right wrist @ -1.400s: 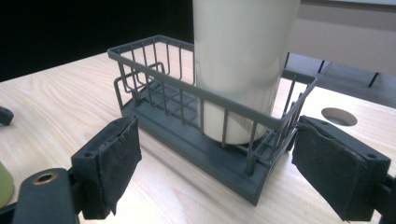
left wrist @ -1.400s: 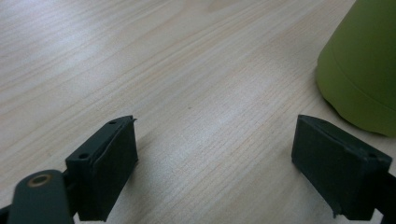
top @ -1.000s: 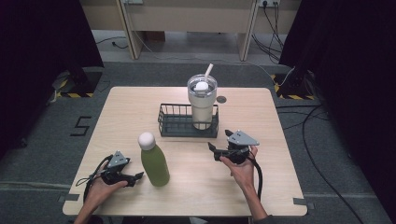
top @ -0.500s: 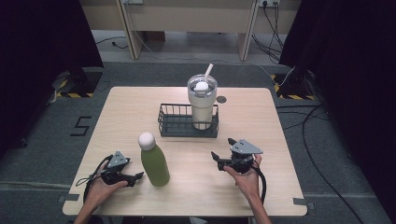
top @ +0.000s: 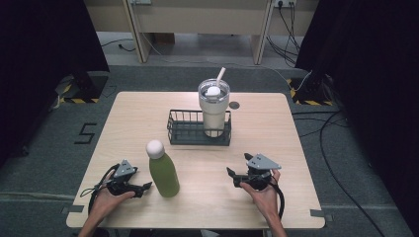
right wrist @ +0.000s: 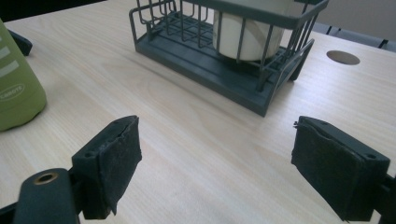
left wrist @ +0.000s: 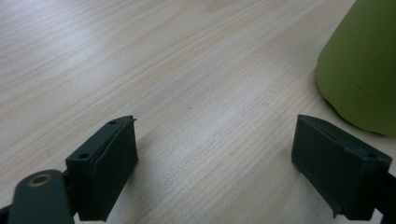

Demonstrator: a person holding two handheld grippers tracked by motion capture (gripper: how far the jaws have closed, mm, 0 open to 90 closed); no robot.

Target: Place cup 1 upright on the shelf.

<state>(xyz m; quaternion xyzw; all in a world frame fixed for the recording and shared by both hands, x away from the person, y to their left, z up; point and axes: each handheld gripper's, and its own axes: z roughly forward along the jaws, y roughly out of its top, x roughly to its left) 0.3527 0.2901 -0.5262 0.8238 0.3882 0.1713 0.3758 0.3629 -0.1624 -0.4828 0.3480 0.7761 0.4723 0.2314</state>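
A green bottle (top: pixel 163 171) with a white cap stands upright on the wooden table (top: pixel 276 128). My left gripper (top: pixel 142 188) rests just left of it, open, and the bottle's base (left wrist: pixel 362 70) lies at the right beyond its jaws. A cream tumbler (top: pixel 213 109) with a lid and straw stands in the right end of a dark wire basket (top: pixel 187 129). My right gripper (top: pixel 233 177) sits low at the front right, open and empty, facing the basket (right wrist: pixel 224 60), the tumbler (right wrist: pixel 250 32) and the bottle (right wrist: pixel 16 88).
A small round hole (top: pixel 234 105) is in the table behind the basket. Cables (top: pixel 326 128) trail over the grey floor to the right. Table legs and a bench stand beyond the far edge.
My right gripper has drawn back from beside the basket toward the table's front edge and come down lower. The left gripper and the bottle have stayed put.
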